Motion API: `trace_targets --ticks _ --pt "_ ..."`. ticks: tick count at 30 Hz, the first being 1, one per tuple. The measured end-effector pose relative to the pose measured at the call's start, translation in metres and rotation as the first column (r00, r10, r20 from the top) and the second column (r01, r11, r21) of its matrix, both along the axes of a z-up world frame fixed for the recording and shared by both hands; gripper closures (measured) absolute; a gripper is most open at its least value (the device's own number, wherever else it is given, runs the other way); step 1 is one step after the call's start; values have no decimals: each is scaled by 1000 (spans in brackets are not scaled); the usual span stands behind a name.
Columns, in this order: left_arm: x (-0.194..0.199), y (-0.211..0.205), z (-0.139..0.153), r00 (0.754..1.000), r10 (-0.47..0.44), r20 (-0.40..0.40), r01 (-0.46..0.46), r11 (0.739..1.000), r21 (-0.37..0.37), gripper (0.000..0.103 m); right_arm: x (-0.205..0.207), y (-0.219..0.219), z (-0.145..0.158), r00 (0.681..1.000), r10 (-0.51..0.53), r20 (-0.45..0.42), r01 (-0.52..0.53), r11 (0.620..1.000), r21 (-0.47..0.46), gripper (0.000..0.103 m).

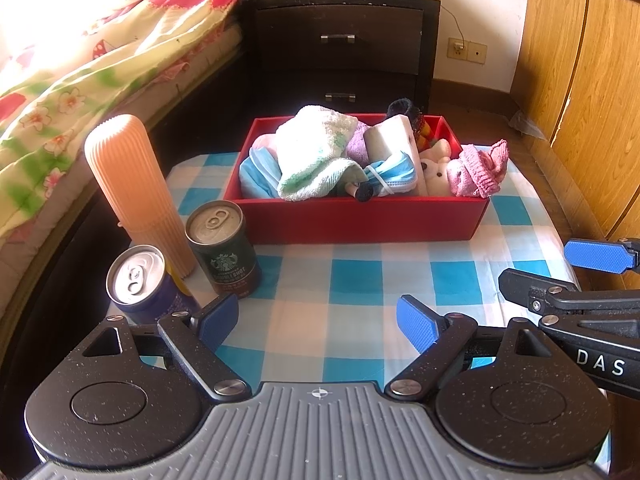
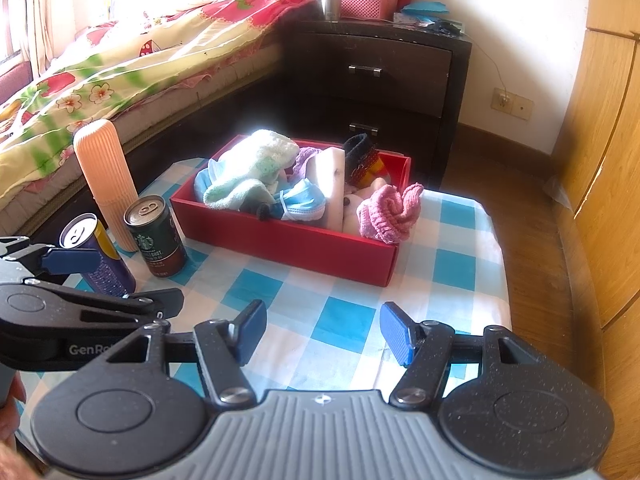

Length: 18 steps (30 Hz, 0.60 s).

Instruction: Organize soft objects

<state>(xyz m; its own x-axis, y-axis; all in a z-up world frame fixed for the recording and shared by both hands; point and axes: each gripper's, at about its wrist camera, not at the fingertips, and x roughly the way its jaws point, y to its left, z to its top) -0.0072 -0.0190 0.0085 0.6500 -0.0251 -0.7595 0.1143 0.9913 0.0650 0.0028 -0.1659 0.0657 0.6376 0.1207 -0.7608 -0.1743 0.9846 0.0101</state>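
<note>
Right up close, the left gripper (image 1: 318,320) hangs over the checked cloth (image 1: 360,280) with its jaws spread wide and nothing between them. Beside it the right gripper (image 2: 324,330) hovers too, jaws apart, not as wide, and empty. Neither touches anything; both tilt down toward the table, looking like a pause with the sorting largely done.

Further out, the red box (image 1: 352,220) sits at the far end of the cloth, piled with the soft things: a white-and-green towel (image 1: 316,152), a blue face mask (image 1: 394,176), a small plush toy (image 1: 436,172) and a pink knitted piece (image 1: 480,172) that droops over the box's right rim. That one probably wants tucking in.

The hard items stand apart to the left: a ribbed peach container (image 1: 132,188) and two cans (image 1: 224,248), seemingly left out on purpose.

Around the table are a bed with a flowered quilt (image 1: 100,72), a dark nightstand (image 1: 340,48) and a wooden wardrobe (image 1: 580,100).
</note>
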Motion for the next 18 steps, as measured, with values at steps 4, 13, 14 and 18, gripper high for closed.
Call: trace_targets --ticks 4,13,14,18 --pt "0 0 0 1000 1 1 -1 1000 -2 19 0 0 0 1000 0 2 0 1000 1 62" --pt "0 -1 1 1000 6 9 -6 1000 9 19 -1 1 -1 1000 -1 3 1 1000 2 62" --pt "-1 -1 1 1000 6 11 -6 1000 6 19 -1 1 -1 1000 -1 4 1 1000 3 62" --pt "1 2 1 1000 5 -7 -5 999 -35 19 -1 0 1 1000 -4 10 4 1000 9 62"
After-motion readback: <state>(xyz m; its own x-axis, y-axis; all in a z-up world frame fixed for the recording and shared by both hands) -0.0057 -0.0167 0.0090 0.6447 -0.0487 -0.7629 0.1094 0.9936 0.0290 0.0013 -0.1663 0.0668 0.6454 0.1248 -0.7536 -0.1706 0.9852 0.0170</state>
